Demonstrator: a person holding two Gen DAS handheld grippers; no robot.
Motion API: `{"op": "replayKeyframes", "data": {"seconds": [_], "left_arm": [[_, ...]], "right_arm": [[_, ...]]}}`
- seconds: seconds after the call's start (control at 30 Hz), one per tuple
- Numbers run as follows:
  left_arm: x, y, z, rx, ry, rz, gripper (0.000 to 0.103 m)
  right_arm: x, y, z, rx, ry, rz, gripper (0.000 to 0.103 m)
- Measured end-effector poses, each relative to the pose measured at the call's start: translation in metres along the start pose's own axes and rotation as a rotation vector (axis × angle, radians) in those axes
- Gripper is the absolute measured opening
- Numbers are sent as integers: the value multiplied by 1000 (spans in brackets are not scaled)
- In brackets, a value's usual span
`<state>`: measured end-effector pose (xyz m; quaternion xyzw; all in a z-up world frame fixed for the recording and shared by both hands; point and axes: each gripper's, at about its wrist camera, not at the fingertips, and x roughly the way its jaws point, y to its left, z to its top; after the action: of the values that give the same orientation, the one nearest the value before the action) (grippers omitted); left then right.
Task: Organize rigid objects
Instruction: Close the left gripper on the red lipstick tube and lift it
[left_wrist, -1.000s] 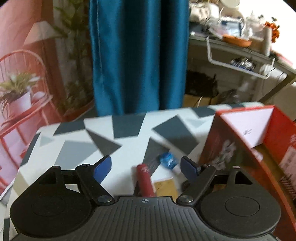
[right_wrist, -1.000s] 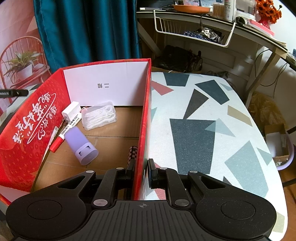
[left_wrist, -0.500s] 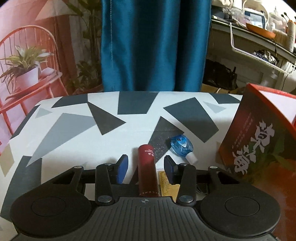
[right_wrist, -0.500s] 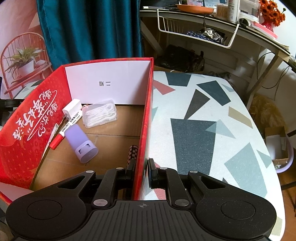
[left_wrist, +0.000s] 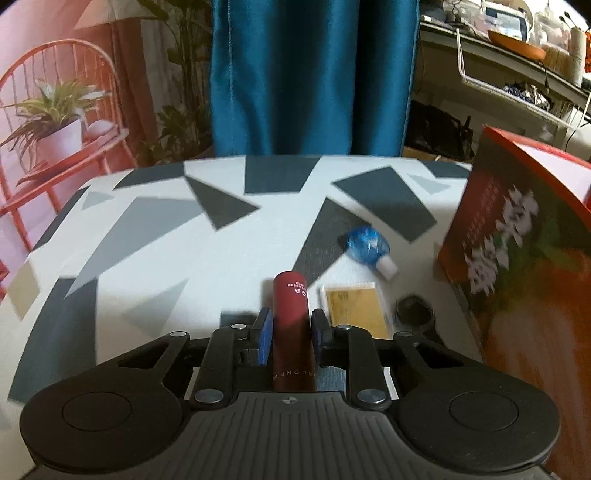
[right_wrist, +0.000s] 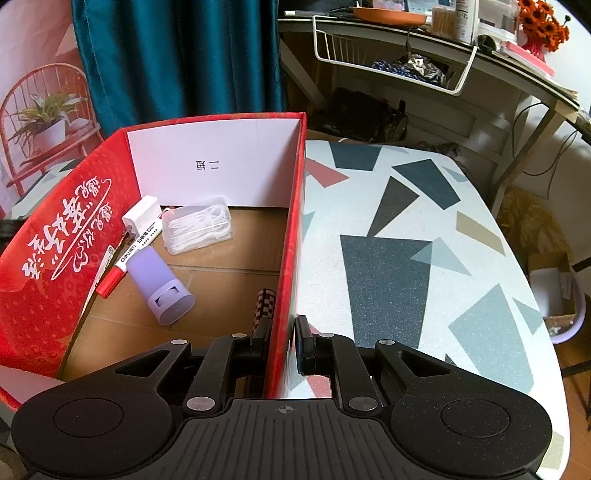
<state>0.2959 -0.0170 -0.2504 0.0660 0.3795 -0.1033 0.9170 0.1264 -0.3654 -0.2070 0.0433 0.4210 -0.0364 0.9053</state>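
Observation:
My left gripper (left_wrist: 290, 334) is shut on a dark red tube (left_wrist: 291, 325) that points forward over the patterned table (left_wrist: 147, 236). A blue tape dispenser (left_wrist: 367, 248), a yellow packet (left_wrist: 355, 308) and a small black ring (left_wrist: 413, 309) lie just ahead to the right, beside the red box's outer wall (left_wrist: 517, 280). My right gripper (right_wrist: 283, 339) is shut on the red cardboard box's right wall (right_wrist: 291, 236). Inside the box lie a purple cup (right_wrist: 159, 280), a red-capped marker (right_wrist: 127, 258), a clear floss box (right_wrist: 197, 229), a white charger (right_wrist: 140, 219) and a checkered stick (right_wrist: 263, 308).
A blue curtain (left_wrist: 310, 74) hangs behind the table. An orange chair with a potted plant (left_wrist: 55, 125) stands at the left. A cluttered shelf with a white wire basket (right_wrist: 391, 59) stands behind at the right. The table's right edge (right_wrist: 546, 332) drops off to the floor.
My left gripper moved in and closed its fingers on the dark red tube, which now sits between the pads. The right gripper stays shut on the box wall.

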Motion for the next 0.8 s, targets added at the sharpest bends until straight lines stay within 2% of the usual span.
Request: {"op": "replayKeyframes", "data": {"seconds": [0.23, 0.37, 0.8], "left_arm": [[-28, -6, -24, -12, 38, 12, 24], [-33, -6, -34, -58, 86, 12, 24], [-37, -4, -43, -86, 58, 9, 25]], "right_arm": [[0, 0, -1, 3, -1, -1, 12], [-1, 1, -1, 0, -1, -5, 12], [-1, 0, 0, 2, 0, -5, 12]]}}
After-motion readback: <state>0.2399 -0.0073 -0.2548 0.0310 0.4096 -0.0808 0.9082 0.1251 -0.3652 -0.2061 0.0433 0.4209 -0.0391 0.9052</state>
